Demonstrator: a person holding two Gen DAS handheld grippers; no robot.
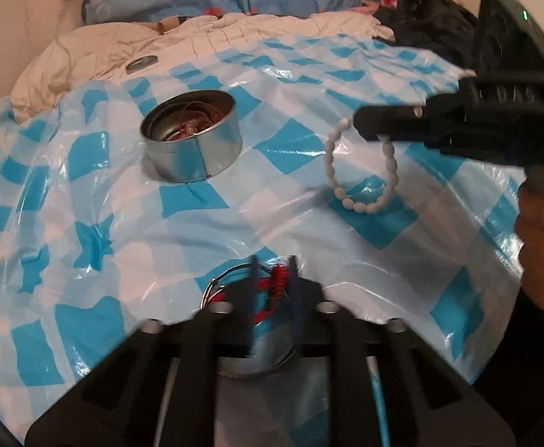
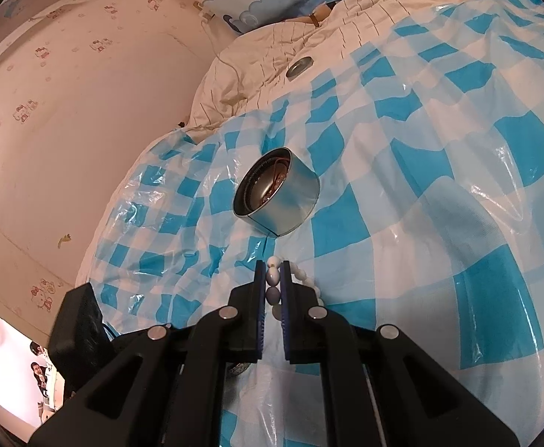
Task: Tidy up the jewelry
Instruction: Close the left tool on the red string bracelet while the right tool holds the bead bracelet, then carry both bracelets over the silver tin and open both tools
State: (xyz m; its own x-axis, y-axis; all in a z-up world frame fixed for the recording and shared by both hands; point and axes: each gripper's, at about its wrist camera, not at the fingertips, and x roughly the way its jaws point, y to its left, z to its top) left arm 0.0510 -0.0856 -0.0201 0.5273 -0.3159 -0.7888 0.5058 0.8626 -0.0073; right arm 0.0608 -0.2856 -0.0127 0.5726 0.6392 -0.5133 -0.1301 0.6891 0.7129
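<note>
White bead bracelet [image 2: 274,277] was pinched in R gripper [image 2: 273,279], jaws clenched on a couple of beads; rest of the loop hung free below the tips [image 1: 357,171], above the blue/white checked plastic sheet [image 1: 279,201]. Raised lettering on R gripper body was blurred, unreadable. A hand [image 1: 543,257] held its grip at frame edge. L gripper [image 1: 273,272] was low over a wire bangle w/ red thread wrap [image 1: 277,283]; motion blur, fingers nearly together, so closed, but can't tell if pads actually had the bangle. Round metal tin [image 1: 191,138] stood open on the sheet, beyond both grippers, w/ reddish tangled cords/jewelry inside. Small metal ring-shaped disc [image 2: 299,67] lay farther back on the cream quilt [image 2: 272,44].
</note>
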